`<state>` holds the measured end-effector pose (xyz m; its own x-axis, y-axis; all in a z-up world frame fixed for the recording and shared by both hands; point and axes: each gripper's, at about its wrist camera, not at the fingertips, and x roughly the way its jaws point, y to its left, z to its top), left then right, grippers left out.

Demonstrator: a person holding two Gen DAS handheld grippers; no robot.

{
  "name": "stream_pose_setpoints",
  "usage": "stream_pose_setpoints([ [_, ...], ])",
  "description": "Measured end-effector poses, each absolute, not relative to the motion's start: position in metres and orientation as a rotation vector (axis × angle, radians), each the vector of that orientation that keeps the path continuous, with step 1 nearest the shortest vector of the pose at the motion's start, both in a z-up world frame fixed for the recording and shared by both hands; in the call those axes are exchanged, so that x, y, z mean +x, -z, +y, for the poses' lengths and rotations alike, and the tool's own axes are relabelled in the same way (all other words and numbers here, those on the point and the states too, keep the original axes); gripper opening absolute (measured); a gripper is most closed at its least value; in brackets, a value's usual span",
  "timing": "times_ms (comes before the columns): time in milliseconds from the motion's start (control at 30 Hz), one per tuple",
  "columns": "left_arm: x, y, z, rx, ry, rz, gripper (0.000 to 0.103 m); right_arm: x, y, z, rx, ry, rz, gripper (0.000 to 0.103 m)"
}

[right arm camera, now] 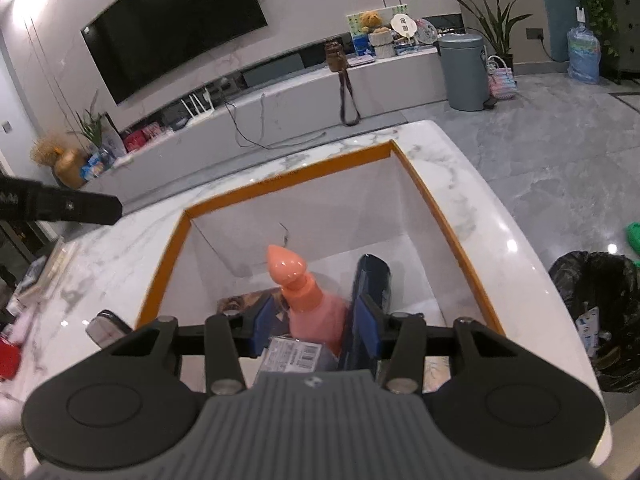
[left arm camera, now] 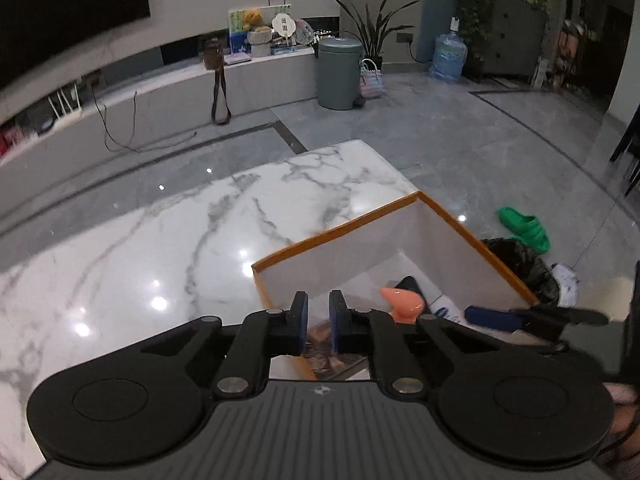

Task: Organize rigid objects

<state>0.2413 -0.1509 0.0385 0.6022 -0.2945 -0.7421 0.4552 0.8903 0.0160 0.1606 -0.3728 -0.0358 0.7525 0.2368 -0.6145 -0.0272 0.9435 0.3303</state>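
Right gripper (right arm camera: 316, 332) clamps pink pump bottle (right arm camera: 316, 312) inside orange-rimmed box (right arm camera: 436, 216); dark object beside it, identity unclear. Left gripper (left arm camera: 319, 322) nearly closed, empty.

Lower body of the pink pump bottle (right arm camera: 316, 312) hidden behind the right gripper (right arm camera: 316, 330) inside the orange-rimmed box (right arm camera: 288, 174). Near box wall covered likewise. Beside the box, black bin bag (right arm camera: 600, 300) cropped at the frame edge.
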Motion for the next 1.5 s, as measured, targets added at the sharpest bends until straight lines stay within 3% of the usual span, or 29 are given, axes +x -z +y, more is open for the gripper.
stream_pose_setpoints([
  [400,0.220,-0.001,-0.051,0.151,0.243,0.942,0.015,0.164,0.006,-0.304,0.121,-0.447,0.675,0.048],
  [600,0.208,0.020,-0.004,0.105,0.173,0.973,0.019,0.185,0.005,-0.233,-0.034,-0.623,0.784,0.056],
  [733,0.206,0.035,0.020,0.075,0.156,0.983,0.024,0.205,0.015,-0.182,-0.194,-0.666,0.858,0.075],
  [1100,0.205,0.077,0.068,0.002,0.115,1.002,0.047,0.264,0.064,-0.091,-0.521,-0.644,1.039,0.079],
  [1300,0.206,0.090,0.082,-0.018,0.095,1.024,0.056,0.291,0.089,-0.078,-0.536,-0.612,1.143,0.080],
  [1500,0.204,0.098,0.088,-0.037,0.098,1.040,0.056,0.297,0.104,-0.076,-0.509,-0.600,1.189,0.076],
])
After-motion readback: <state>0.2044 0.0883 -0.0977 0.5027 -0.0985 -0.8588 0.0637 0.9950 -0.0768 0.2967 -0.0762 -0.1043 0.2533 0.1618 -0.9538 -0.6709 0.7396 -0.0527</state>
